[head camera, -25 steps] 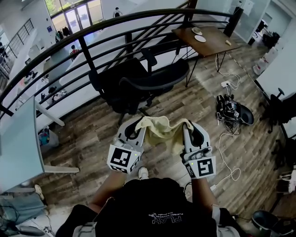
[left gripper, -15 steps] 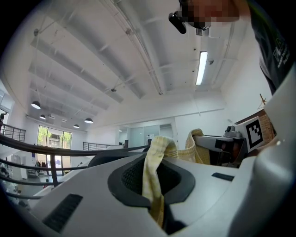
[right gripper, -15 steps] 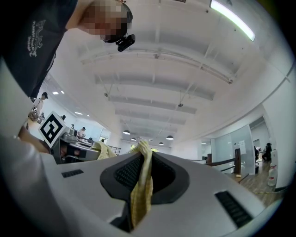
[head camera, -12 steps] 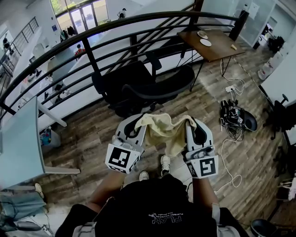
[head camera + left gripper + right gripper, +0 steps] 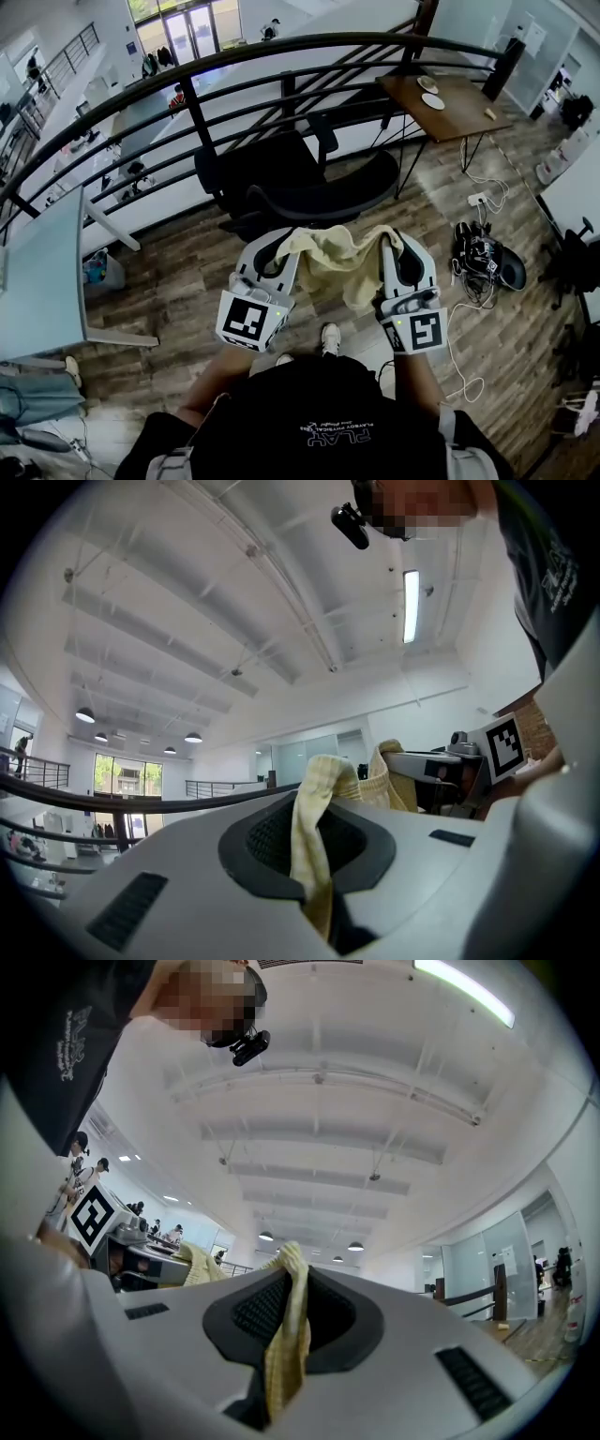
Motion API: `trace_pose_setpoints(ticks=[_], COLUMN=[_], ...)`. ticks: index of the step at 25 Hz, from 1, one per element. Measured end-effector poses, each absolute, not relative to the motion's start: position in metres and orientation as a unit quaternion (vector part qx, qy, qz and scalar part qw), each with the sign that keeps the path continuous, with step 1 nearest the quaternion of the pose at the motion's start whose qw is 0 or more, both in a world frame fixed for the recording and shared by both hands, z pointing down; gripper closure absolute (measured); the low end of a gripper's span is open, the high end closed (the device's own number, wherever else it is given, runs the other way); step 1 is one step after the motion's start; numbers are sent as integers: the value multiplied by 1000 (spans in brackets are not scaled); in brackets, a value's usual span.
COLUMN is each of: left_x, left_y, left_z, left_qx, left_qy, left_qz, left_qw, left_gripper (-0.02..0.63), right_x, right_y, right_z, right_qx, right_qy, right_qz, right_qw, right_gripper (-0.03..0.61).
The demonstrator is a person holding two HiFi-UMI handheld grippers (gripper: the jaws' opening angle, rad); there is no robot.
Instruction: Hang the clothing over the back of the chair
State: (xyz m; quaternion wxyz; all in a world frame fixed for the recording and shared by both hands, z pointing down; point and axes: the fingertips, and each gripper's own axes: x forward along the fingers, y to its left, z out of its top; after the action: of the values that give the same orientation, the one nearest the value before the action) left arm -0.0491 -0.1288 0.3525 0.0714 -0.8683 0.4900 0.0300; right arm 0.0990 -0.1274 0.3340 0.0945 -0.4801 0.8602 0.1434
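Note:
A pale yellow piece of clothing (image 5: 339, 264) hangs stretched between my two grippers in the head view, sagging in the middle. My left gripper (image 5: 283, 246) is shut on its left corner; the cloth (image 5: 314, 841) is pinched between the jaws in the left gripper view. My right gripper (image 5: 384, 243) is shut on the right corner, with the cloth (image 5: 286, 1335) clamped in the right gripper view. A black office chair (image 5: 300, 183) stands just beyond the cloth, its backrest (image 5: 248, 169) toward the left and its seat to the right.
A dark curved railing (image 5: 187, 103) runs behind the chair. A wooden table (image 5: 445, 98) with plates stands at the upper right. Cables and a dark bag (image 5: 487, 262) lie on the wood floor at the right. A pale desk (image 5: 37, 281) is at the left.
Both grippers have carried the cloth forward and up toward the chair, still gripping it. The chair now sits closer beyond the cloth.

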Motion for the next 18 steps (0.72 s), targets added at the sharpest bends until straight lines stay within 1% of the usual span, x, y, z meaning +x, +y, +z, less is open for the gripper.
trace_pose_setpoints(ticks=[4, 7, 11, 18], left_x=[-45, -46, -52, -51], left_y=[-145, -148, -156, -174], left_z=[344, 343, 339, 318], left_qx=[-860, -849, -831, -808], left_qy=[499, 515, 545, 568], left_qz=[44, 45, 29, -10], left_qw=[98, 107, 110, 157], left_gripper=[591, 591, 591, 591], right_x=[102, 100, 102, 95], right_y=[-152, -160, -177, -206], right_z=[332, 322, 328, 301], right_qx=[-471, -465, -436, -386], right_qy=[864, 866, 880, 894], right_qz=[154, 156, 181, 205], right_qw=[87, 94, 57, 100], right_gripper=[535, 535, 535, 535])
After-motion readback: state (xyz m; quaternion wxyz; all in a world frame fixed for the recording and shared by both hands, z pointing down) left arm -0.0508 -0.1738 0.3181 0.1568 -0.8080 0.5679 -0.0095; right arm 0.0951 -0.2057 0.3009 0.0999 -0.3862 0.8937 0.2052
